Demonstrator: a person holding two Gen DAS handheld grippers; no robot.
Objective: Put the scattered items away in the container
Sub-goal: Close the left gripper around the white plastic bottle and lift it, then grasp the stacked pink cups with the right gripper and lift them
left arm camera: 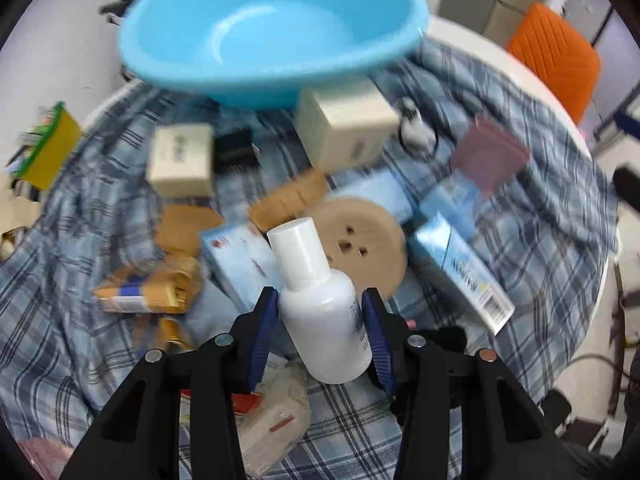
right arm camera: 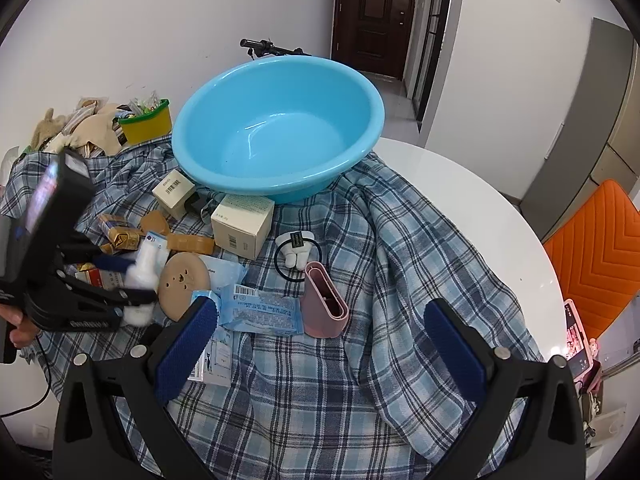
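With the left gripper (left arm camera: 320,320) clamped on the white bottle (left arm camera: 320,300), held just short of the blue basin (left arm camera: 276,32), and the right gripper (right arm camera: 320,344) wide open and empty, you should next carry the bottle over the basin's rim and release it inside.

I hold the left gripper (left arm camera: 320,312) pointed steeply downward, its two blue-padded fingers (left arm camera: 267,320) clamped against both sides of a white bottle (left arm camera: 324,312), which stands tilted between them. In the right wrist view, a hand (right arm camera: 18,328) grasps the handle of the left gripper at the left edge. I hold the right gripper (right arm camera: 320,344) angled downward, fingers spread wide apart, nothing between them.
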